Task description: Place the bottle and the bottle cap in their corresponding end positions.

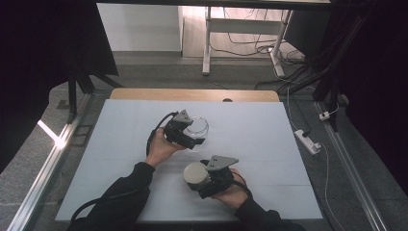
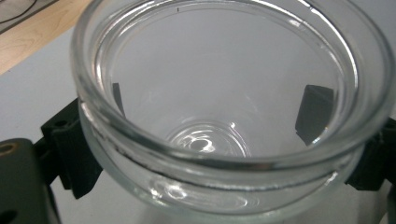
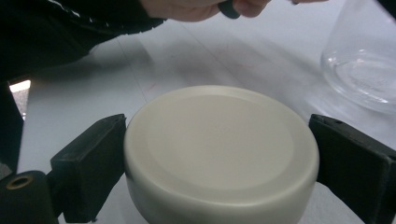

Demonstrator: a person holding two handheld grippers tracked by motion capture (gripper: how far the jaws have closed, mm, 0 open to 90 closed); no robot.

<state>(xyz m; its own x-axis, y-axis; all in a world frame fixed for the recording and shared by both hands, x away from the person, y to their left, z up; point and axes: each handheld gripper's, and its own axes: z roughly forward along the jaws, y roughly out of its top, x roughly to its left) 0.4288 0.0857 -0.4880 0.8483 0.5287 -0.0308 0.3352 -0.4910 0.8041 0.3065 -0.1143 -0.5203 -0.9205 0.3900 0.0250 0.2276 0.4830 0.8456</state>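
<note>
A clear glass jar [image 1: 197, 127] stands without a lid near the middle of the white table [image 1: 120, 144]. My left gripper [image 1: 196, 135] is shut on the jar [image 2: 224, 116], one black jaw on each side of its wall below the rim. A round cream lid [image 1: 195, 174] is held a little nearer and to the right. My right gripper [image 1: 198, 179] is shut on the lid [image 3: 219, 149], with a jaw pressed on each side. The jar's base [image 3: 364, 70] shows at the upper right of the right gripper view.
The table's wooden far edge [image 1: 192, 94] runs behind the jar. A white power strip [image 1: 308, 141] and cables lie on the floor to the right. A desk frame [image 1: 207, 43] stands beyond the table. Dark curtains hang at both sides.
</note>
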